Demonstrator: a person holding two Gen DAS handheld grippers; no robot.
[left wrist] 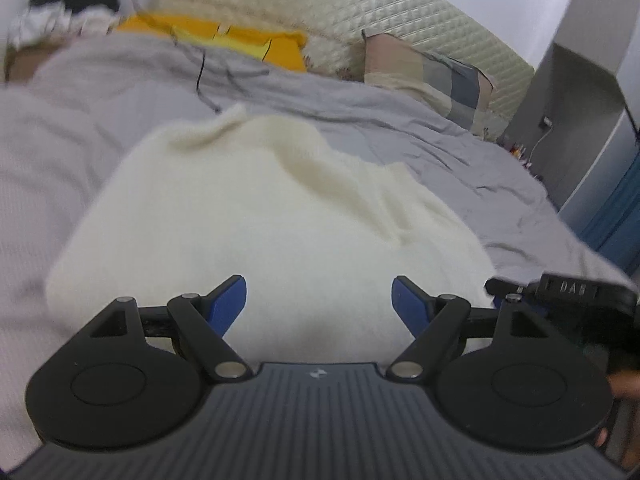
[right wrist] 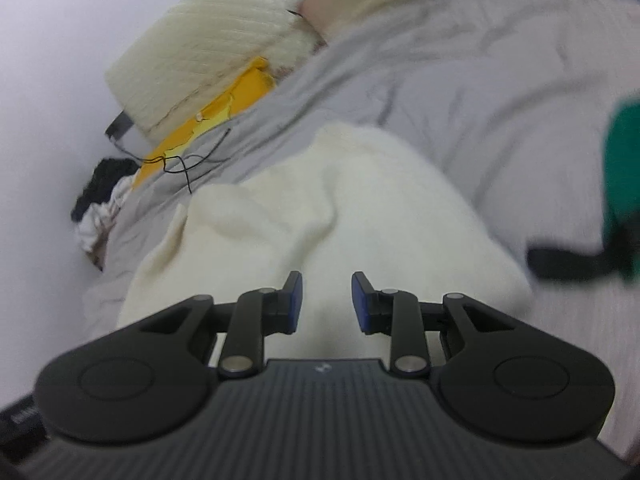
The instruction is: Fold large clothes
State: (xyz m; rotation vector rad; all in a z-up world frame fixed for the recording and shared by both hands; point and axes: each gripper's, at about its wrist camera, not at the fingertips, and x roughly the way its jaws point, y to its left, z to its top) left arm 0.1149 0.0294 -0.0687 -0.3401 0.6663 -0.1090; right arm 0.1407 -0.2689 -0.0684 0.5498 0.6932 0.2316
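Left tool wide, right tool narrow, both empty — cream garment on grey bed.

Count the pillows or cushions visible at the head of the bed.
2: a yellow pillow on the left against the quilted headboard, and a patchwork pillow to its right. Others may lie hidden beyond them.

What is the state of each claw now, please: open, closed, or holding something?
Left claw: wide open, holding nothing, above the cream garment.
Right claw: partly open, holding nothing.
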